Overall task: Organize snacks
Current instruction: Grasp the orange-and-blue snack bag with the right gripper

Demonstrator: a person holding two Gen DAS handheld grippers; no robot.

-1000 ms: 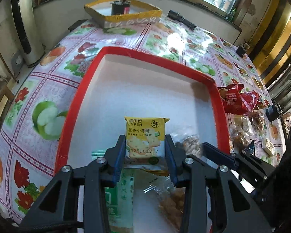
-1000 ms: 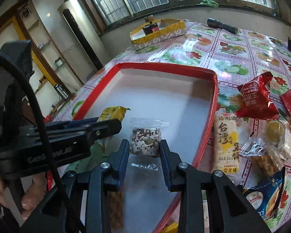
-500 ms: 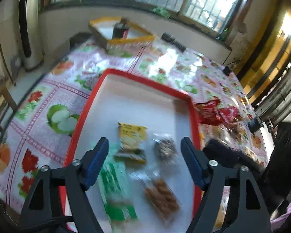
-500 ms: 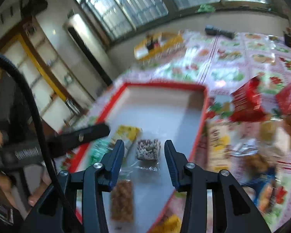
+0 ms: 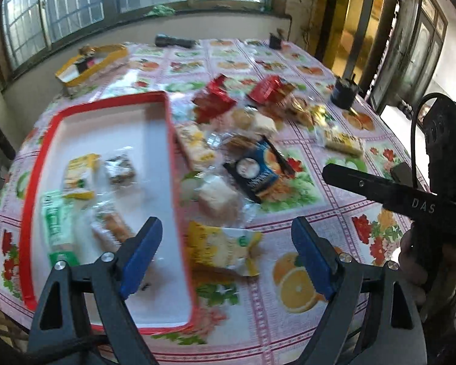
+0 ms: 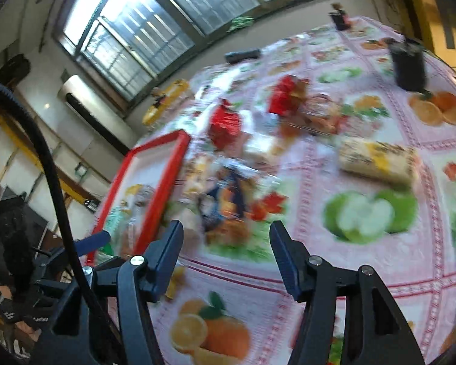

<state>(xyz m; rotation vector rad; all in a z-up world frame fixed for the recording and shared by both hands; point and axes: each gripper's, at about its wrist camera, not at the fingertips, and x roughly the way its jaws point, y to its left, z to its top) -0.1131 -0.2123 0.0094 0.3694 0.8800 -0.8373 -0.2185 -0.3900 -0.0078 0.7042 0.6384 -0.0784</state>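
Note:
A red-rimmed white tray [image 5: 169, 140] holds a yellow cracker packet [image 5: 79, 173], a clear-wrapped grain bar [image 5: 120, 168], a green packet [image 5: 57, 228] and a clear-wrapped peanut snack [image 5: 112, 228]. My left gripper [image 5: 225, 240] hovers over the tray's right rim, its jaws opening and empty. A second yellow packet [image 5: 225, 246] lies on the table below them. My right gripper [image 6: 226, 237] is also opening and empty, above the cloth right of the tray [image 6: 167, 167]. A blue packet [image 6: 228, 194] lies just beyond it. The right wrist view is blurred.
Loose snacks are piled right of the tray: red packets [image 5: 212, 100], a blue packet [image 5: 253, 172], a pale cake [image 5: 217, 197], a yellow bar [image 6: 377, 161]. A yellow box [image 5: 91, 64], a flashlight [image 5: 174, 41] and a black jar [image 5: 345, 92] stand farther back. A hand [image 5: 416, 261] is at the right.
Both grippers let go of their packets in the tray, opened wide, and swung right from the tray toward the loose pile. The yellow packet and grain bar stay in the tray.

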